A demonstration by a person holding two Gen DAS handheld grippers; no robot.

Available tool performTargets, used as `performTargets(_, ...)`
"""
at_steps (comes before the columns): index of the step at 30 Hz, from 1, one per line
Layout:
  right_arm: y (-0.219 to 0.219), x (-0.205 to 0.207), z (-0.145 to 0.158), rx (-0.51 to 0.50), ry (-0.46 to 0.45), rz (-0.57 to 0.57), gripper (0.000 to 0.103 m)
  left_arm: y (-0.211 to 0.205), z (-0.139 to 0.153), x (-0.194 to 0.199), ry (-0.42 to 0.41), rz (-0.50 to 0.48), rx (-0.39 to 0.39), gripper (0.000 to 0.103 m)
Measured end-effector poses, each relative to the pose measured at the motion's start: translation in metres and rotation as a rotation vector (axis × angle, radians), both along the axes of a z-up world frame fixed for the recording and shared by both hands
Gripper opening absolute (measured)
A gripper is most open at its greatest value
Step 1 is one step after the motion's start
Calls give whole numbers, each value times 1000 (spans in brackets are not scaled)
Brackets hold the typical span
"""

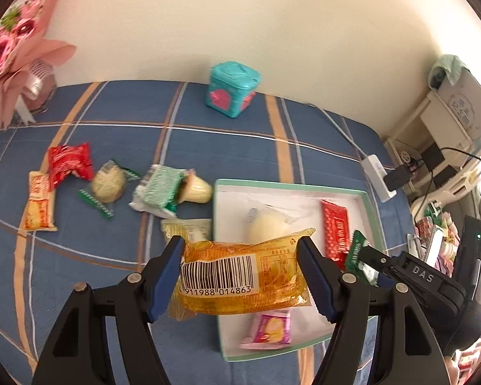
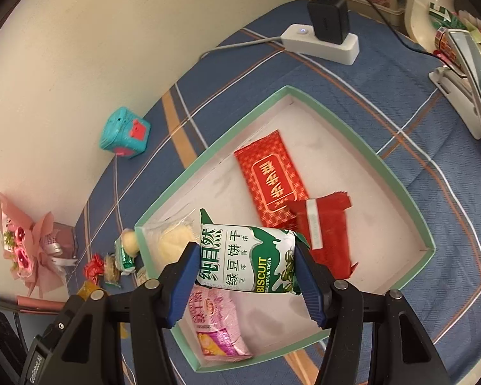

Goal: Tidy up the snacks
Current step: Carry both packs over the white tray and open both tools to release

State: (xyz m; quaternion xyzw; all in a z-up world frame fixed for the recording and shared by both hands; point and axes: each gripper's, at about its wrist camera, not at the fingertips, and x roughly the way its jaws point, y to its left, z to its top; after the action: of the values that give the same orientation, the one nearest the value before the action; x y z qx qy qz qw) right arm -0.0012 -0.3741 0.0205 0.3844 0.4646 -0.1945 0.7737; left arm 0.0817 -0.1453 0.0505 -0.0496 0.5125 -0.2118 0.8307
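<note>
Plaid cloth [image 1: 208, 147]: loose snacks [image 1: 109, 186], teal tin [image 1: 232, 88].

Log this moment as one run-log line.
left hand-held gripper: shut on yellow snack pack | right hand-held gripper: shut on green biscuit pack | both over box | loose snacks remain on cloth

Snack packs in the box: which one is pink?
The pink packet lying at the box's near corner, below the green biscuit pack held by the right gripper. The other wrapped ones inside are red.
</note>
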Motion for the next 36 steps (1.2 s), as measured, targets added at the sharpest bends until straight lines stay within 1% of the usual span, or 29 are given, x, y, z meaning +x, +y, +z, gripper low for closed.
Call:
performTargets(4, -6, 3, -2, -13, -21, -1, 62, -24, -4, -1, 9, -59, -32, 72)
performTargets(11, -16, 8, -4, -78, -16, -13, 62, -52, -16, 4, 12, -89, -12, 72)
performTargets(21, -20, 17, -5, -187, 5, -4, 62, -81, -19, 13, -34, -135, 27, 73)
performTargets(26, -27, 19, -12, -189, 29, -16, 62, -93, -23, 18, -51, -152, 50, 73)
performTargets(29, -31, 20, -14, -196, 42, -26, 62, -100, -24, 19, -77, -159, 70, 73)
performTargets(36, -34, 23, -15, -197, 41, -25, 62, -108, -26, 23, -90, -172, 73, 73)
